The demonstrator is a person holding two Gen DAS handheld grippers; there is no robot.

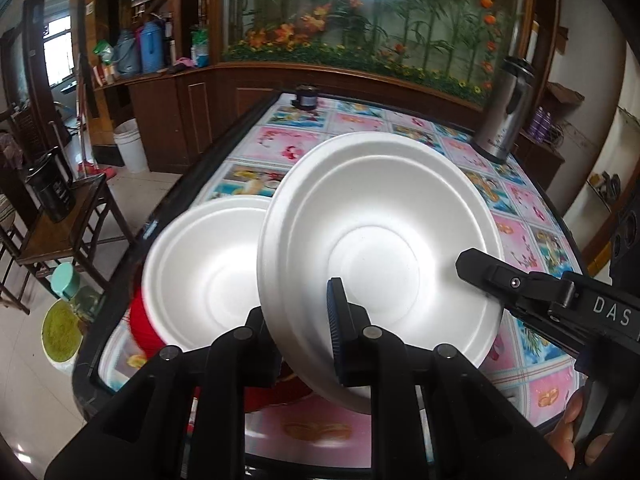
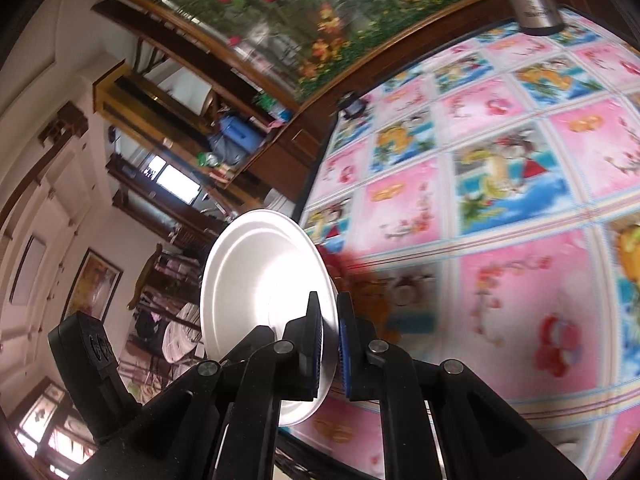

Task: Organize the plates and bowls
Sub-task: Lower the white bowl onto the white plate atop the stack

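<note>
We judge the sorting well under way but unfinished. Our left gripper (image 1: 304,332) has its jaws clamped on the near rim of a tilted white foam bowl (image 1: 380,248), held up off the counter (image 1: 280,144). In the left wrist view our right gripper (image 1: 472,268) reaches in from 4 o'clock with one jaw against that bowl's far rim, so we read the two as carrying one bowl together. The right wrist view agrees: jaws of the right gripper (image 2: 328,344) closed on a white rim, the bowl (image 2: 264,296) standing nearly edge-on.

A second white bowl (image 1: 208,276) sits at 9 o'clock from the held one, resting on something red (image 1: 144,332) that we cannot identify through the blur. It looks like the stack we still need to reach. What remains, as we see it, is to set the held bowl down level into that second one.

Around us: a steel flask (image 1: 504,120) at 1 o'clock, a small dark jar (image 1: 306,98) at 12 o'clock on the far counter edge, both well apart from our path. The stack lies near the counter's left edge, with a wooden chair (image 1: 60,224) just beyond, so a careless release could tip things off.
</note>
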